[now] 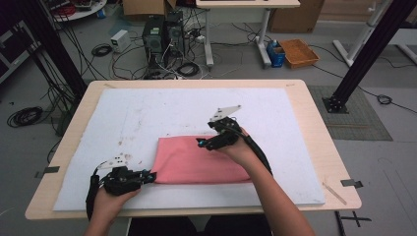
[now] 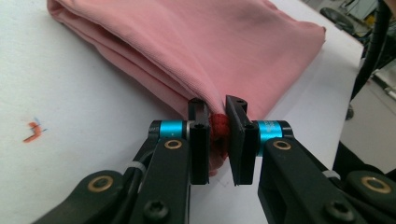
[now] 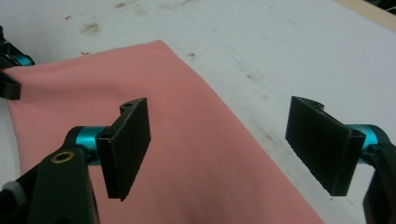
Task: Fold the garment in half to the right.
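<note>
A folded pink cloth (image 1: 196, 162) lies on the white mat (image 1: 147, 113) near the table's front. My left gripper (image 1: 151, 176) is at the cloth's near-left corner. In the left gripper view the gripper (image 2: 218, 140) is shut, pinching a bunched fold of the cloth (image 2: 196, 42) between its pads. My right gripper (image 1: 201, 142) hovers over the cloth's far edge. In the right gripper view it (image 3: 224, 149) stands wide open above the cloth (image 3: 177, 154) with nothing between its jaws. The left gripper (image 3: 11, 70) shows at that view's left edge.
The mat covers most of the wooden table (image 1: 314, 128) and carries faint stains (image 1: 129, 156) and a small orange mark (image 2: 32, 131). On the floor beyond the table are computers (image 1: 162, 34), cables, an orange crate (image 1: 299, 52) and black frame posts (image 1: 366, 59).
</note>
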A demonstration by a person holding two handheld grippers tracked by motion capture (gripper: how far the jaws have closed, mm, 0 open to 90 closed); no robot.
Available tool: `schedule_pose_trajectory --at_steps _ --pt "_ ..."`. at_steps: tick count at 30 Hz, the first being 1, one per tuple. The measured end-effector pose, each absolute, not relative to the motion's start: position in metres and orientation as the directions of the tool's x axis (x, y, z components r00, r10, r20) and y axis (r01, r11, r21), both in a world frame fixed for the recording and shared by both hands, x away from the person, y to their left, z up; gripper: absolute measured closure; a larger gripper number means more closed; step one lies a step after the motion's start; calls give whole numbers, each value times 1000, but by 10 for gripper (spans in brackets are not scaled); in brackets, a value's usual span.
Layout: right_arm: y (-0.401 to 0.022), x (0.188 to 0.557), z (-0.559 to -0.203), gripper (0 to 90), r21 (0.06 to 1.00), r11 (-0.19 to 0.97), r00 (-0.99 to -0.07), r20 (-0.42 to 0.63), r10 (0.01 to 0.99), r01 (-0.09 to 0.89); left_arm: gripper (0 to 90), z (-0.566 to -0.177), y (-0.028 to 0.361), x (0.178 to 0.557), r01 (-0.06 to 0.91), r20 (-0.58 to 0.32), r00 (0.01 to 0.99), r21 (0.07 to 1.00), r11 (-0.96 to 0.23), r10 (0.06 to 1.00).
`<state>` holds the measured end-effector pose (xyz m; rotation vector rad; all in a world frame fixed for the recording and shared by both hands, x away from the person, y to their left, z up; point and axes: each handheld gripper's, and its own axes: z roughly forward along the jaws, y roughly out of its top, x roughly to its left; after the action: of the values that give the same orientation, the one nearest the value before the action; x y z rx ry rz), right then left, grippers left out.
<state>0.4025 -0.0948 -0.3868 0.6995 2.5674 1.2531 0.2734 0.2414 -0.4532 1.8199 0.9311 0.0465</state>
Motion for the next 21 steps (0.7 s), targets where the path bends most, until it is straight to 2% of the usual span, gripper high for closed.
schedule_pose_trajectory --at_steps 13,16,18,21 --pt "3 442 -405 222 709 603 -894 88 439 366 800 -454 241 276 576 -419 710 808 -124 565" --pt "25 445 -410 252 678 639 -904 87 419 362 800 -454 240 275 582 -427 708 804 -123 563" --pt "35 445 -413 321 670 654 -914 91 396 350 801 -453 240 275 580 -417 710 803 -135 567" --pt "47 444 -419 373 652 677 -921 91 379 342 800 -453 240 275 577 -408 711 804 -143 573"
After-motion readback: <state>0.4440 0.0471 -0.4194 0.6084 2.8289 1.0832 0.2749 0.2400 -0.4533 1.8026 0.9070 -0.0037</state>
